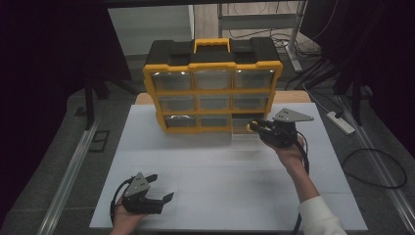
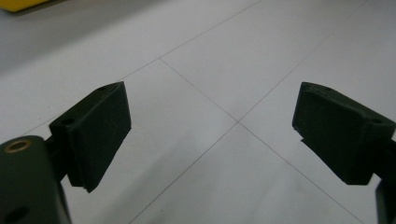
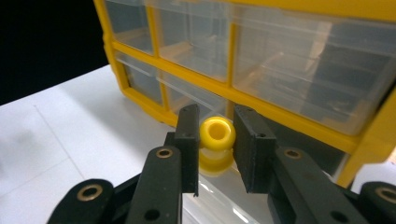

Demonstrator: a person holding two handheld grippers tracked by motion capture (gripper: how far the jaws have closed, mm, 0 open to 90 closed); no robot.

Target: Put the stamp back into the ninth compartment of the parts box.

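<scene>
At the bottom-right bay of the yellow drawer cabinet (image 1: 213,85), we see the right claw (image 3: 217,140) clamped on a yellow spool (image 3: 216,142), apparently above the pulled-out clear drawer (image 1: 244,139), while the left claw (image 2: 212,128) rests spread on the table (image 1: 220,181), presumably kept clear.

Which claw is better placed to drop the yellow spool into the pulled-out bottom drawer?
Right. The right claw already grips the yellow spool over the open drawer of the organizer; the left claw hangs open at the near edge.
</scene>
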